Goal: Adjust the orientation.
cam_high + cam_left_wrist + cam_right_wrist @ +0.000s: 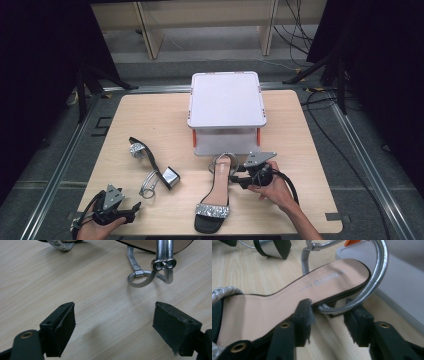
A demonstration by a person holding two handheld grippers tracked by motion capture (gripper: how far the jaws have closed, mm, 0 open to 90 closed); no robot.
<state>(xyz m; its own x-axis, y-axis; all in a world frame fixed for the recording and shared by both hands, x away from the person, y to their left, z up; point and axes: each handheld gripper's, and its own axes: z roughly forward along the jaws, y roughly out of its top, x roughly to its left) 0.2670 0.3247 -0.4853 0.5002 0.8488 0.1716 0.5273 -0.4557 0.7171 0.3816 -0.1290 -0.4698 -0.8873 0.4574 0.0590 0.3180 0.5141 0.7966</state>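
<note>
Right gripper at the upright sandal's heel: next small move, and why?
Probably finish closing, then lift a little. In the right gripper view the right gripper has its jaws either side of the silver strap under the sandal heel, a gap showing beside the far jaw. The left gripper sits open by the other sandal.
</note>
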